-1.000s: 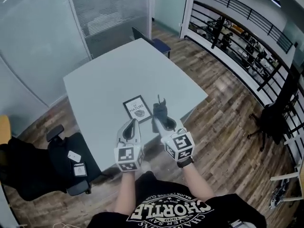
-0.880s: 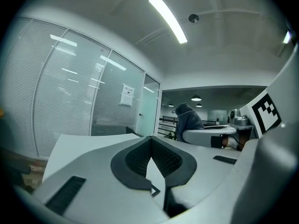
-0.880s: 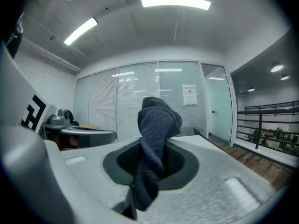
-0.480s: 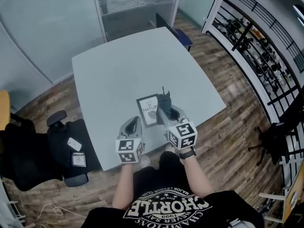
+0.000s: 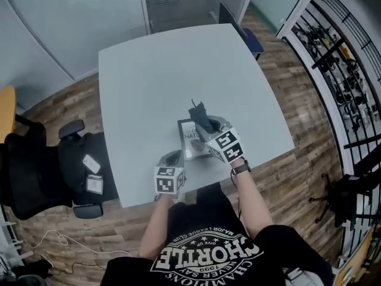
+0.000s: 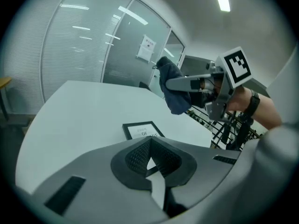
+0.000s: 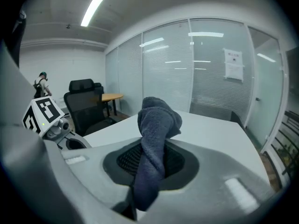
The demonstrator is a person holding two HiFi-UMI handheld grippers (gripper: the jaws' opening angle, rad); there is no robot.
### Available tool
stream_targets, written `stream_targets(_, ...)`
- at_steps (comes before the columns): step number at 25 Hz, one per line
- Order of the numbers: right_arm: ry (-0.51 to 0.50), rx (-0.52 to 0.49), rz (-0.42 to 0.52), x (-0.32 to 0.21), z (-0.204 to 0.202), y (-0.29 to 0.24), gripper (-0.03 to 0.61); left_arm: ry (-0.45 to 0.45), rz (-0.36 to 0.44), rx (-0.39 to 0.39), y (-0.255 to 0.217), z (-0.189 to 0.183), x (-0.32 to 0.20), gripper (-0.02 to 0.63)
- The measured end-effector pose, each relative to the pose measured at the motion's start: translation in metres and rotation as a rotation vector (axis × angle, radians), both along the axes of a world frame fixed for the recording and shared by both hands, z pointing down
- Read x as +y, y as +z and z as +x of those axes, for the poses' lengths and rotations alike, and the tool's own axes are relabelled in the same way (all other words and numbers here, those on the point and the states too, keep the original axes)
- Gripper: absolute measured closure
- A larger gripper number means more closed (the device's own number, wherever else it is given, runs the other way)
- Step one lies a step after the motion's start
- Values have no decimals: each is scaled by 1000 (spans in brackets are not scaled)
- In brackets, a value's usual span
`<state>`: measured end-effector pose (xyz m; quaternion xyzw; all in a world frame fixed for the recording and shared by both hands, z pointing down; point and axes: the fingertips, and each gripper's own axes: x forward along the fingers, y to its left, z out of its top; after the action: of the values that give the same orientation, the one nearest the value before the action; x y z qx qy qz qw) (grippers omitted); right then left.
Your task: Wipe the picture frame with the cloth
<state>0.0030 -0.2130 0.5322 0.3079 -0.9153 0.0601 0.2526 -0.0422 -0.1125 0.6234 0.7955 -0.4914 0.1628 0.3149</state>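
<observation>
My right tool was clamped on the cloth, held above the picture frame lying flat near the surface's front edge, ready for wiping. My left tool, jaws together and empty, hovered beside it.

We count one picture frame, one cloth, one table, two chairs, and two grippers: left gripper, right gripper.
</observation>
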Motion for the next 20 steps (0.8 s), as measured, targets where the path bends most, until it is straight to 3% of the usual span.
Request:
stream_targets(6,-405,263,-6,-28,-38,55,508,22,-206,3,69,25,6,614)
stream_targets(9,-519,395,-20,-43,-49,89,511,8,-286,0,98,29,12,614)
stream_targets(15,-778,615,-57,-41,-70,154,512,-50,-321,10,115,27,3,614)
stream_targets(20,-865,714,-61,-37,-83,188,512,-99,-347,27,113,19,-3,614)
